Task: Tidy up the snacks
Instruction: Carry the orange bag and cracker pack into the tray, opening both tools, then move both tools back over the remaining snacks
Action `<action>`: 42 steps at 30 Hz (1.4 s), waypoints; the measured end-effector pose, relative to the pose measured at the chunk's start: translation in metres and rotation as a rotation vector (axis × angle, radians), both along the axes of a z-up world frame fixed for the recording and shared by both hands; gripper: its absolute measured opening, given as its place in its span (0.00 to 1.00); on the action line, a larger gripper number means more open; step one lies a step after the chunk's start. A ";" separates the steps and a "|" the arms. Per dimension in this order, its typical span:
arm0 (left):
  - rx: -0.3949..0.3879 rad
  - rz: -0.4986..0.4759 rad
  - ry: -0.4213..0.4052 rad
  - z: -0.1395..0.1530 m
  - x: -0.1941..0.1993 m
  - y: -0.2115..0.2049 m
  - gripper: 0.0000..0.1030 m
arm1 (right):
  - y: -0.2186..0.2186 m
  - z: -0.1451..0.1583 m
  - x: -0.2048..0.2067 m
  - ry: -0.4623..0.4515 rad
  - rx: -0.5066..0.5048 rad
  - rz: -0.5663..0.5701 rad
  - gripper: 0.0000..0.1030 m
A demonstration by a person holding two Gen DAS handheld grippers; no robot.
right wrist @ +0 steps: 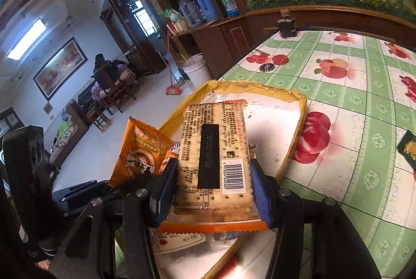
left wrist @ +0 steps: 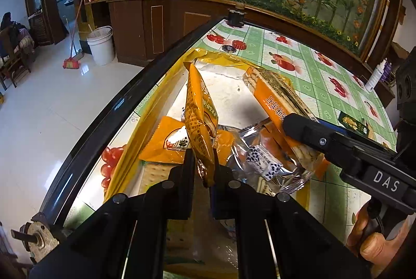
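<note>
The left gripper (left wrist: pixel 204 162) has its jaws pinched tight on a slim orange snack packet (left wrist: pixel 199 120), held upright above the yellow-rimmed tray (left wrist: pixel 145 120) on the tabletop (left wrist: pixel 319 76). Beside it, the right gripper (right wrist: pixel 210 185) clamps a cracker pack (right wrist: pixel 212 149) by its long edges over the same tray, where other snacks (left wrist: pixel 260 162) lie.

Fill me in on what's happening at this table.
A person is sorting snacks with a tool in each hand. The left tool is shut on an orange packet, the right tool on a cracker pack. Both are held above the yellow-rimmed tray, where more snacks lie.
</note>
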State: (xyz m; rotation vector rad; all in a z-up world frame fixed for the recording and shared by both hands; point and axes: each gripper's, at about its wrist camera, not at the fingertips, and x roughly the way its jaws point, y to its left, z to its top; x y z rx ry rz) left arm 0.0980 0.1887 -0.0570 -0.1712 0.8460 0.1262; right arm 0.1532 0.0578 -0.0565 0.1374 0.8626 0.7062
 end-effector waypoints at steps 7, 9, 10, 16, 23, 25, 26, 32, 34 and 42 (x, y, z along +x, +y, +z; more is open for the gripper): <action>0.006 0.003 0.019 -0.001 0.010 0.006 0.07 | 0.008 -0.004 0.014 0.008 -0.011 -0.017 0.53; 0.008 0.004 0.027 -0.002 0.014 0.006 0.07 | 0.010 -0.007 0.021 0.014 -0.017 -0.024 0.53; 0.008 0.003 0.032 -0.003 0.017 0.006 0.07 | 0.011 -0.008 0.024 0.016 -0.019 -0.026 0.53; 0.024 0.002 0.053 -0.005 0.021 0.003 0.08 | 0.013 -0.011 0.038 0.029 -0.032 -0.032 0.49; 0.059 0.032 0.048 0.000 0.017 0.000 0.25 | 0.007 -0.014 0.039 0.048 -0.011 -0.039 0.51; 0.074 0.041 0.031 0.002 0.013 -0.001 0.41 | 0.002 -0.012 0.036 0.043 -0.009 -0.044 0.51; 0.083 0.047 0.022 0.004 0.011 -0.001 0.51 | 0.000 -0.011 0.035 0.041 -0.008 -0.049 0.52; 0.116 0.058 -0.004 0.013 0.005 -0.008 0.64 | -0.026 -0.006 0.026 0.036 0.013 -0.079 0.59; 0.117 0.053 -0.009 0.015 0.003 -0.011 0.64 | -0.037 -0.003 0.019 0.033 0.018 -0.089 0.63; 0.076 0.012 -0.033 0.025 -0.003 -0.036 0.64 | -0.104 0.002 -0.018 0.013 0.025 -0.171 0.64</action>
